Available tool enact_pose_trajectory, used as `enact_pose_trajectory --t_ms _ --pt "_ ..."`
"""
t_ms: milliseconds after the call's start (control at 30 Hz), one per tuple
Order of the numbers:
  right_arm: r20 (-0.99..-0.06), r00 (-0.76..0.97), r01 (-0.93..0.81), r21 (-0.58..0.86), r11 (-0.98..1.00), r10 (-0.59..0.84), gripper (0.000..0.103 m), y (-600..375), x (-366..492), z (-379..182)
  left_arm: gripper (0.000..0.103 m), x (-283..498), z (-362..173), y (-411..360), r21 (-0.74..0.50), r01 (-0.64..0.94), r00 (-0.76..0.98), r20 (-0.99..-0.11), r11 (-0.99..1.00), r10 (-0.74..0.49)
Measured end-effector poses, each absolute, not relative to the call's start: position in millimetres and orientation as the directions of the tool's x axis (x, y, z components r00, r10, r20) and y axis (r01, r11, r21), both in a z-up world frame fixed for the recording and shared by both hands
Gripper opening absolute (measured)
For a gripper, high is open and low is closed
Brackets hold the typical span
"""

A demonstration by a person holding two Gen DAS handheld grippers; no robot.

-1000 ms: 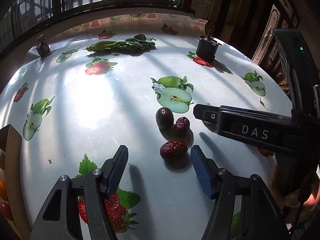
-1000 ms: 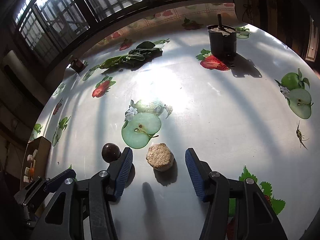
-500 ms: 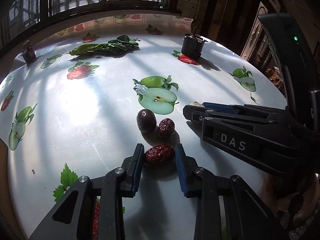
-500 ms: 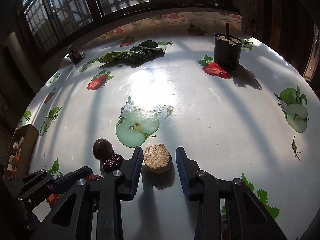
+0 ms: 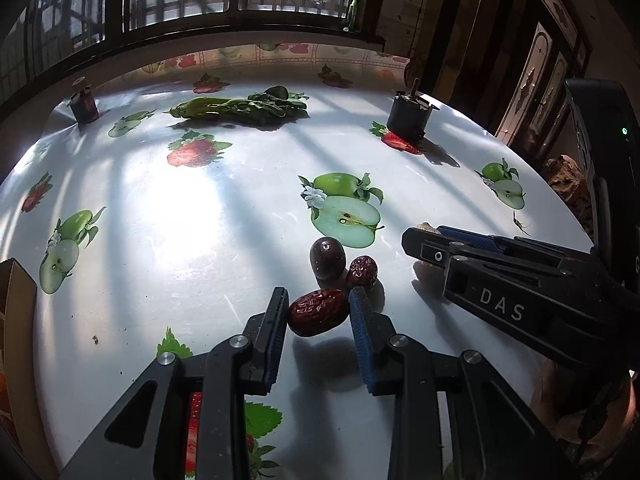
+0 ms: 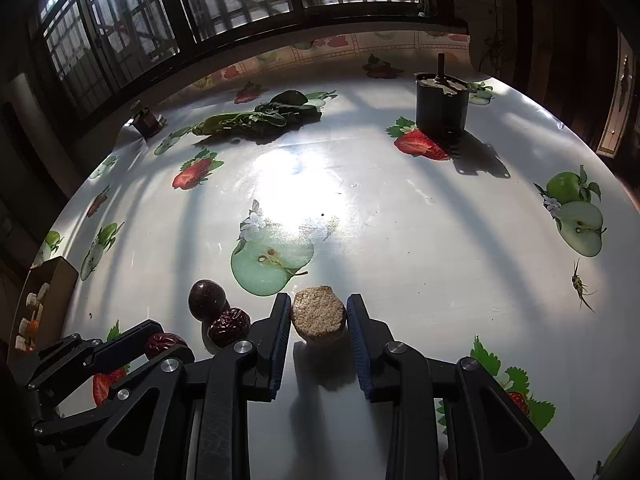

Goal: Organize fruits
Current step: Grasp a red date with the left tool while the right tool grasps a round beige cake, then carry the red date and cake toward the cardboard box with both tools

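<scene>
Left tool (image 5: 319, 310) has just been closing and its blue pads now clamp the wrinkled red date (image 5: 318, 312) from both sides, the date low against the desk (image 5: 192, 216) or just off it, can't tell which. Right tool (image 6: 319, 316) has likewise just closed, jaws pinching the round tan crumbly puck (image 6: 319, 317) (coarse top, can't tell what food it is), which sits on or barely above the desk. Out from the left tool: at 12 o'clock just past the gripped date sit a second smaller date (image 5: 362, 273) and a smooth dark round fruit (image 5: 327, 258), touching each other; the right tool comes in from 3 o'clock, well clear of them. Printed apple on the cloth further at 12. Leafy greens (image 5: 240, 109) far at 11 o'clock, dark cylindrical container (image 5: 408, 118) far at 1, small dark jar (image 5: 83, 105) far at 10. Cardboard box edge (image 5: 18, 320) at 9 o'clock off the desk rim, small items inside, probably the drop spot but that's a guess. Step in hand: grasp phase, both picks secured, nothing sorted yet, early in the task. Next move calls for a straight lift on both sides without knocking the two loose fruits right beside the left pads, then carry to wherever fruits get grouped. Risk: the date is slick and oval and could squirt out; the puck looks crumbly, so squeezing harder could break it.
</scene>
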State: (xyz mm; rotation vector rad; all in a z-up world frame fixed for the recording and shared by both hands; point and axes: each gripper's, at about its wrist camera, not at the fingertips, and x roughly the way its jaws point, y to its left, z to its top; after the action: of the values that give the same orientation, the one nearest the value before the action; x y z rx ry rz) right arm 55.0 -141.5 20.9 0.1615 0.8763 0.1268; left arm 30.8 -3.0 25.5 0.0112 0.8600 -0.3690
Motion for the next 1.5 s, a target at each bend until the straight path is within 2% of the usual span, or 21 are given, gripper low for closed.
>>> enact_pose_trajectory --t_ms 333,633,900,1200,1500 --pt "-0.741 0.643 -0.079 0.185 0.980 0.192 0.031 -123.0 7.1 41.9 0.030 -1.1 49.3 15.2 -0.155 0.277 0.619 -0.726 0.948 -0.300" --pt "-0.716 0.657 -0.129 0.201 0.971 0.236 0.031 -98.8 -32.8 58.5 0.030 -45.9 73.7 68.2 -0.196 0.183 0.663 -0.699 0.963 -0.268" --pt "-0.683 0.648 -0.266 0.209 0.941 0.336 0.031 -32.9 -67.4 78.4 0.030 -92.7 87.1 166.4 -0.172 -0.023 0.718 -0.688 0.985 -0.104" --pt "-0.679 0.552 -0.490 0.206 0.847 0.484 0.031 86.4 -104.4 78.4 0.030 -141.7 81.9 285.3 -0.143 -0.285 0.716 -0.689 0.948 0.111" --pt "-0.725 0.445 -0.625 0.168 0.762 0.525 0.032 170.8 -132.1 50.2 0.030 -152.9 51.3 319.2 -0.125 -0.331 0.662 -0.737 0.935 0.136"
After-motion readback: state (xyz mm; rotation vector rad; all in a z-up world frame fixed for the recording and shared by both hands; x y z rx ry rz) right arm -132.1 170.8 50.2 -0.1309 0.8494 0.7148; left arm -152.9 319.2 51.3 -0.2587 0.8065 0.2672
